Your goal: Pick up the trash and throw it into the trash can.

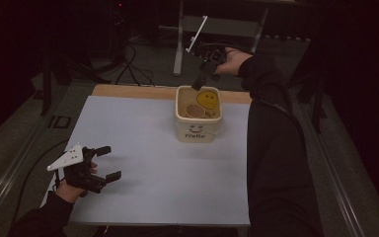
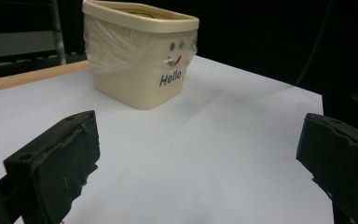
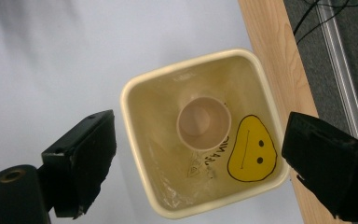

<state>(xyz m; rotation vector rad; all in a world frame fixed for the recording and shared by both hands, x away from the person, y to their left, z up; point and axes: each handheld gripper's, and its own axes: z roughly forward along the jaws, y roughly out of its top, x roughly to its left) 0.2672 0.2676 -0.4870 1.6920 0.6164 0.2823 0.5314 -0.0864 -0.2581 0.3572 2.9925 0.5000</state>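
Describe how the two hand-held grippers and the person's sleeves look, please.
Both the left gripper and the right gripper are black, each with two blocky black jaws with worn pads. A light grey three-cornered plate sits on top of the left gripper. The person wears dark long sleeves.

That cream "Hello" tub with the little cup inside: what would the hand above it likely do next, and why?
Probably lift away. The right gripper hangs over the tub with jaws wide open and empty, while the small cup and yellow smiley piece already lie inside, so nothing seems left to drop.
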